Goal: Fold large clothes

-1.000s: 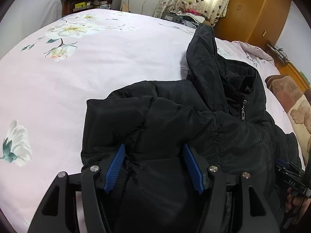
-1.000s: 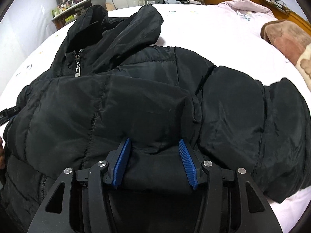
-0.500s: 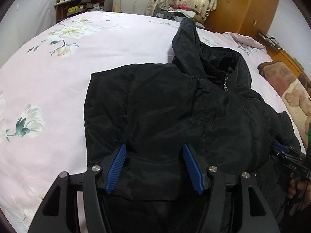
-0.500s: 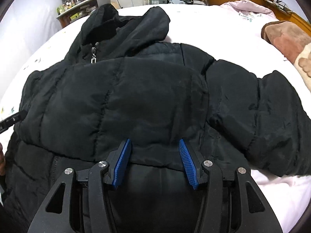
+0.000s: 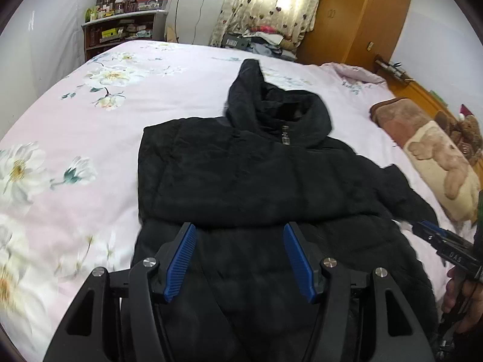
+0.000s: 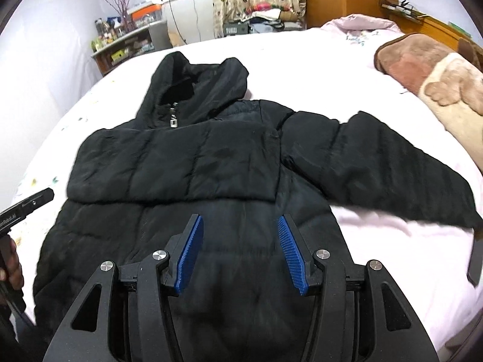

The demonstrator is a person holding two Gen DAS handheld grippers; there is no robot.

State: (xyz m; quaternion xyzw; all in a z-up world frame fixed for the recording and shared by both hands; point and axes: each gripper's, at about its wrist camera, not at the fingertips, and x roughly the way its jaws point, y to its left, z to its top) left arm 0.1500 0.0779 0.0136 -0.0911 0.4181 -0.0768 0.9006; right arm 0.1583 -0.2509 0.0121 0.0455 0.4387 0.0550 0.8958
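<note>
We look down on a wide bed (image 5: 75, 138) covered by a pale pink sheet printed with white flowers. At far left, against a white wall, stands a shelf unit (image 5: 120, 34) crowded with bottles and boxes. Moving right, a window with heart-patterned curtains (image 5: 271, 3) lets in daylight, with a heap of clothes below it, and then comes an orange-brown wooden wardrobe (image 5: 356, 15). At the right edge of the bed lies a brown and cream plush blanket (image 5: 428, 147) with a bear figure.

A black puffer jacket (image 5: 250, 175) lies flat in the middle of the bed, hood toward the far end, zipper pull showing at the collar. Its left sleeve is folded across the chest; in the right wrist view the other sleeve (image 6: 380, 163) stretches out over the sheet toward the right.

Our left tongs (image 5: 238, 253) hang above the jacket's lower half, tilted downward, blue pads parted and released, nothing between them. Our right tongs (image 6: 240, 247) hover likewise over the hem area, also released and empty. Each view catches the other tool at its edge, with fingers (image 5: 462, 298) wrapped around the handle.
</note>
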